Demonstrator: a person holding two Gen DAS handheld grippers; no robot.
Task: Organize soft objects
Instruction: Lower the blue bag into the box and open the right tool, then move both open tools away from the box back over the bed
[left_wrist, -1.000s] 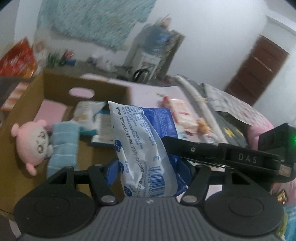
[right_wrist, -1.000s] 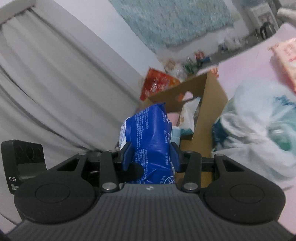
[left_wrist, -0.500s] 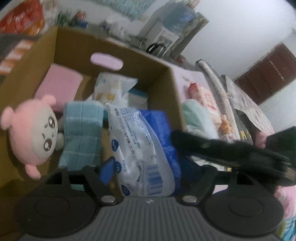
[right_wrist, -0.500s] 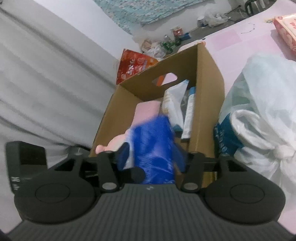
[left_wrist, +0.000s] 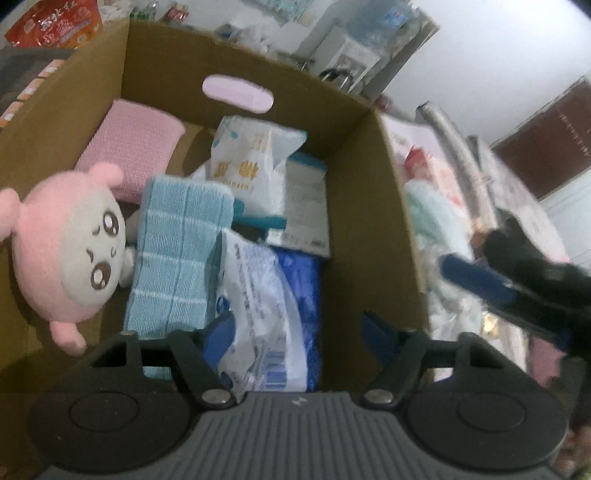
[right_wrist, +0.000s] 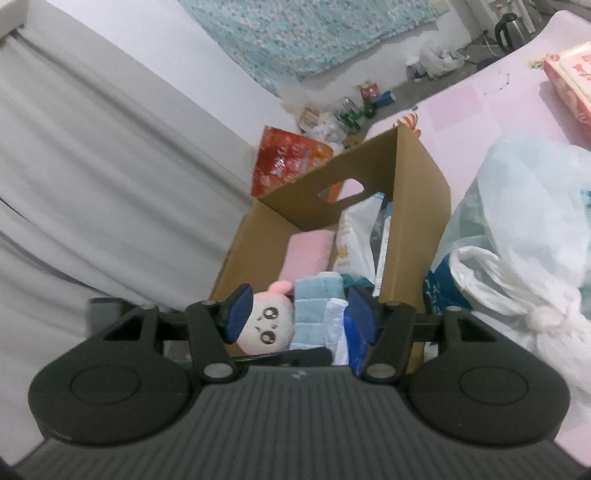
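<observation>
A blue-and-white soft pack (left_wrist: 266, 302) lies in the cardboard box (left_wrist: 369, 221), beside a folded blue towel (left_wrist: 177, 251) and a pink plush (left_wrist: 70, 251). My left gripper (left_wrist: 299, 332) points down into the box with its jaws closing. The pack rests against the left pad, and the right pad stands clear of it. My right gripper (right_wrist: 301, 314) hangs open over the box's near end (right_wrist: 417, 206) with nothing between its pads; the plush (right_wrist: 266, 321) and the pack (right_wrist: 338, 325) show beyond. Blurred, it also appears in the left wrist view as the right gripper (left_wrist: 480, 280), outside the box.
A pink cloth (left_wrist: 136, 147) and white packs (left_wrist: 247, 166) fill the box's far end. To its right lie a white plastic bag (right_wrist: 517, 221) and a red tissue pack (right_wrist: 569, 77) on pink bedding. A red snack bag (right_wrist: 288, 162) and a grey curtain (right_wrist: 110, 166) stand behind.
The pack went down into the box with my left gripper. My right gripper opened, let go of it and drew back. The left jaws now stand slack around it.
</observation>
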